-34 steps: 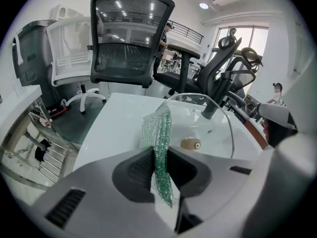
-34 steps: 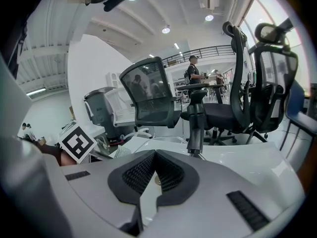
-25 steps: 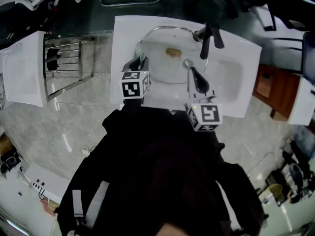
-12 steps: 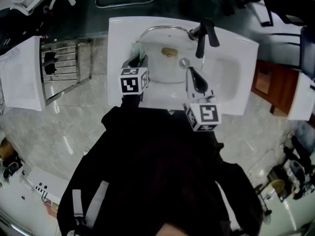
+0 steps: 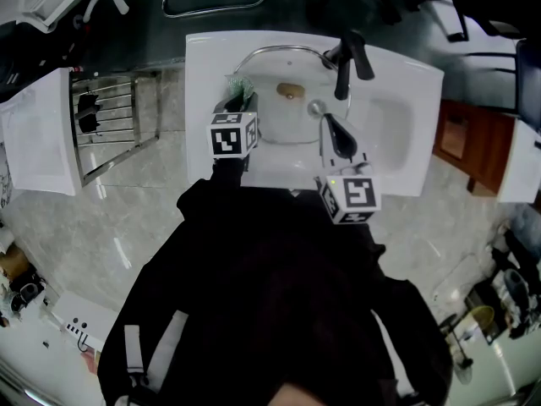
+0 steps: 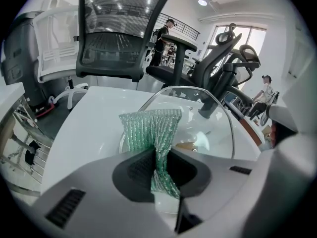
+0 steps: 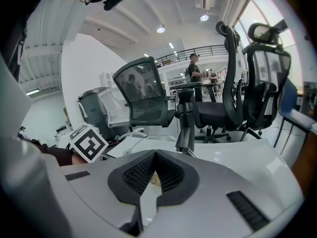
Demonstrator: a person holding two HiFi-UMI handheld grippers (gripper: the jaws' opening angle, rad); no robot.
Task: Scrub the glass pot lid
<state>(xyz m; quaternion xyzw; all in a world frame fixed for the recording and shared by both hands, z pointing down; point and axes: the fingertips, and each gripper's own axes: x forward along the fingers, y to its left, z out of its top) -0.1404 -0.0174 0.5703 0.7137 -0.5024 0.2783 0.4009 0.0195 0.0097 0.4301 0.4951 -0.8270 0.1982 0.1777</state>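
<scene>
The glass pot lid (image 5: 275,118), with a metal rim and a brown knob (image 5: 290,90), lies in the round bowl of a white basin (image 5: 397,125). My left gripper (image 5: 237,101) is at the lid's left edge, shut on a green scrubbing cloth (image 5: 240,85). In the left gripper view the cloth (image 6: 151,128) sticks up from the jaws (image 6: 159,170) in front of the lid (image 6: 210,115). My right gripper (image 5: 328,123) is at the lid's right front rim. Its jaws (image 7: 152,175) are closed, seemingly on the rim; the contact is mostly hidden.
A black faucet (image 5: 347,57) stands at the basin's back right, close to the right gripper. A metal rack (image 5: 110,117) lies on the floor to the left. Office chairs (image 6: 124,33) stand behind the basin, and a wooden cabinet (image 5: 465,150) is to the right.
My left gripper has shifted slightly forward with the cloth, which now shows more above its jaws. The right gripper has stayed in place.
</scene>
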